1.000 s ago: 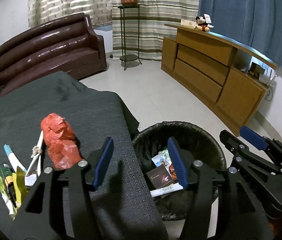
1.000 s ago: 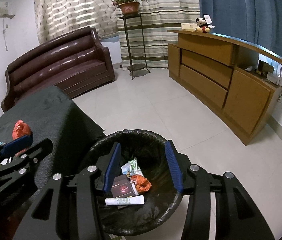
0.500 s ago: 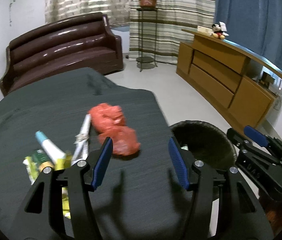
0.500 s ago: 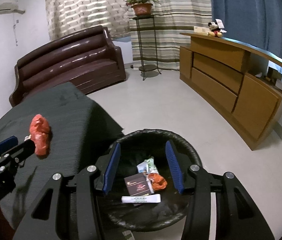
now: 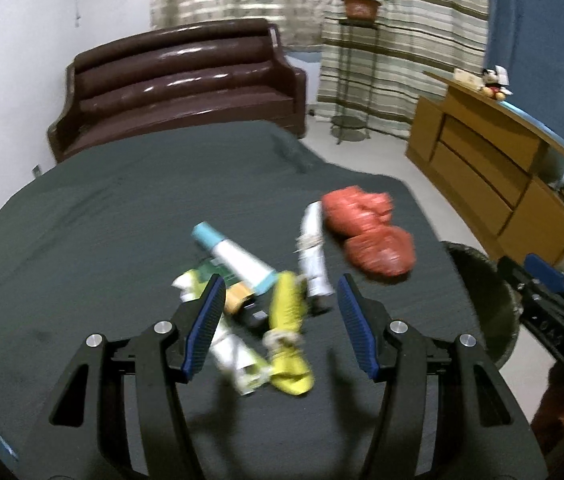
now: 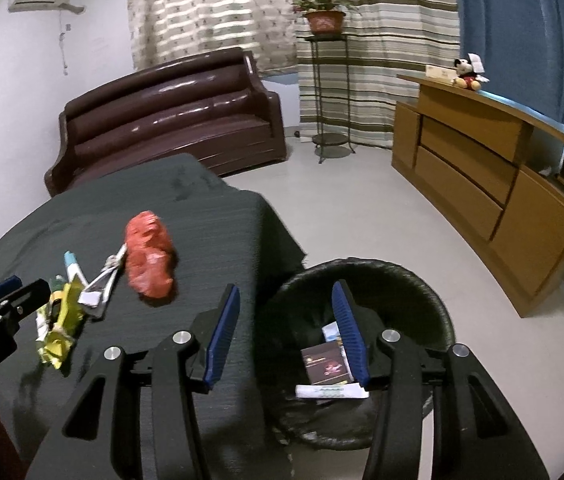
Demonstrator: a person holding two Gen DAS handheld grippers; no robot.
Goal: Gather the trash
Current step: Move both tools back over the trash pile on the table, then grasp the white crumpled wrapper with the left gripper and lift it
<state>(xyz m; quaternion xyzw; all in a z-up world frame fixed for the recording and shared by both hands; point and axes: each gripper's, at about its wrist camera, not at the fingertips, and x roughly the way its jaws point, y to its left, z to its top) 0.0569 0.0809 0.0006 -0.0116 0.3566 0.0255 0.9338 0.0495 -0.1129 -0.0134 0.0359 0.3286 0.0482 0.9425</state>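
Trash lies in a heap on the dark-clothed table (image 5: 82, 240): a crumpled red plastic bag (image 5: 369, 236), a white tube with a light-blue cap (image 5: 234, 256), a knotted white wrapper (image 5: 311, 256) and a yellow wrapper (image 5: 287, 336). My left gripper (image 5: 280, 308) hovers open just above the yellow wrapper, holding nothing. My right gripper (image 6: 285, 320) is open and empty over the table corner and the bin. The black-lined trash bin (image 6: 417, 292) on the floor holds a dark booklet (image 6: 325, 364) and a white tube (image 6: 329, 391). The red bag (image 6: 150, 264) shows left of the right gripper.
A brown leather sofa (image 6: 170, 120) stands behind the table. A wooden sideboard (image 6: 481, 184) runs along the right wall with a plush toy (image 6: 467, 74) on top. A metal plant stand (image 6: 327, 92) stands by striped curtains. Pale tiled floor (image 6: 361, 208) lies between them.
My left gripper has swung left from the bin to above the trash heap on the table. My right gripper has drifted left, its view now taking in the table corner.
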